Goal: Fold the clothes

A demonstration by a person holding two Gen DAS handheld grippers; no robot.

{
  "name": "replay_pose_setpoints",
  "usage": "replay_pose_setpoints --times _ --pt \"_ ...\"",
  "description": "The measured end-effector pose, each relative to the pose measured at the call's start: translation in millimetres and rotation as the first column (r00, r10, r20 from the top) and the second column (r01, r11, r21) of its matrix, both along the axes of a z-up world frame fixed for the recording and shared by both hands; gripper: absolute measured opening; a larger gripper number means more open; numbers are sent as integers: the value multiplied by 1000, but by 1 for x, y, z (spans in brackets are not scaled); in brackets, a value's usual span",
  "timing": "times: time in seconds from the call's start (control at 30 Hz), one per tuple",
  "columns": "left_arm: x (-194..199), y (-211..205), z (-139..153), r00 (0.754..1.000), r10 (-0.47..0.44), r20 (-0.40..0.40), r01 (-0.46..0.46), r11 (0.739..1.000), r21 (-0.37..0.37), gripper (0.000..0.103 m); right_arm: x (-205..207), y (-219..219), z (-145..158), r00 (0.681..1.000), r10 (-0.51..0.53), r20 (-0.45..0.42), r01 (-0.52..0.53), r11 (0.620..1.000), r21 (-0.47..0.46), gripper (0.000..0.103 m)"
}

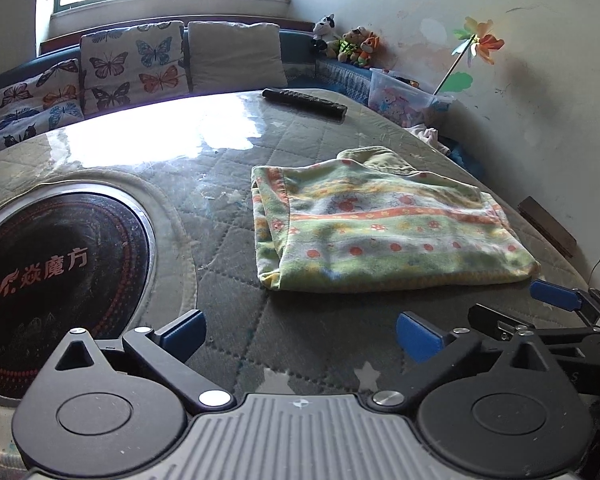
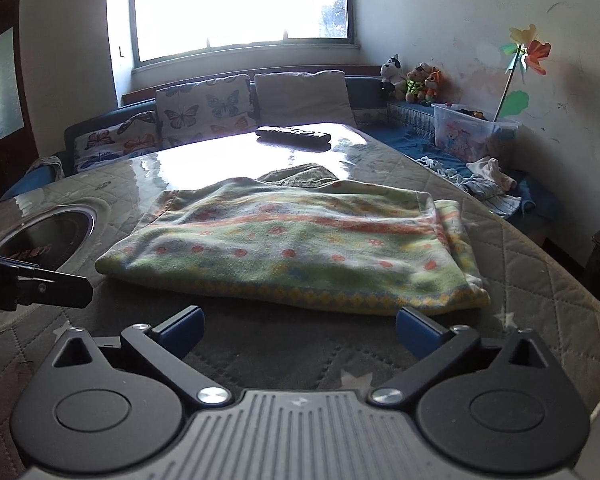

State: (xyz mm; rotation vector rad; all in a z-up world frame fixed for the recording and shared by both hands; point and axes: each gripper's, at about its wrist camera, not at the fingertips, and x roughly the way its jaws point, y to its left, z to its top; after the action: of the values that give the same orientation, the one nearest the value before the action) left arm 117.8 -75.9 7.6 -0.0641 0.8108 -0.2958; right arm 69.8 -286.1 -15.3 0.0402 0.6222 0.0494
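Clothes (image 2: 292,248), soft, limp and light by their look, are lying folded on the quilted table (image 2: 540,280), both grippers (image 1: 300,330) (image 2: 298,330) hovering wide-open near their hem, the likeliest grasping place.

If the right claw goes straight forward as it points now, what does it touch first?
Most likely the near folded edge of the patterned garment. The right claw is open and aimed at that edge, with only bare table cover between them; exact depth is unclear.
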Motion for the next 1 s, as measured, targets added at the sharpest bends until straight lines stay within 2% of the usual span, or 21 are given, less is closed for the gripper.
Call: replay_pose_setpoints --times 0.33,0.5,1.0 --pt "-24 8 1 1000 10 29 -10 1000 -9 103 -14 8 -3 1000 -18 -9 17 1000 -8 103" --pt "-33 9 0 998 18 55 -20 999 31 103 -19 12 -5 1000 -25 -18 25 1000 -12 103" --pt "-54 1 -4 998 -14 59 9 997 76 103 -30 17 -2 999 -40 -8 40 999 -22 103"
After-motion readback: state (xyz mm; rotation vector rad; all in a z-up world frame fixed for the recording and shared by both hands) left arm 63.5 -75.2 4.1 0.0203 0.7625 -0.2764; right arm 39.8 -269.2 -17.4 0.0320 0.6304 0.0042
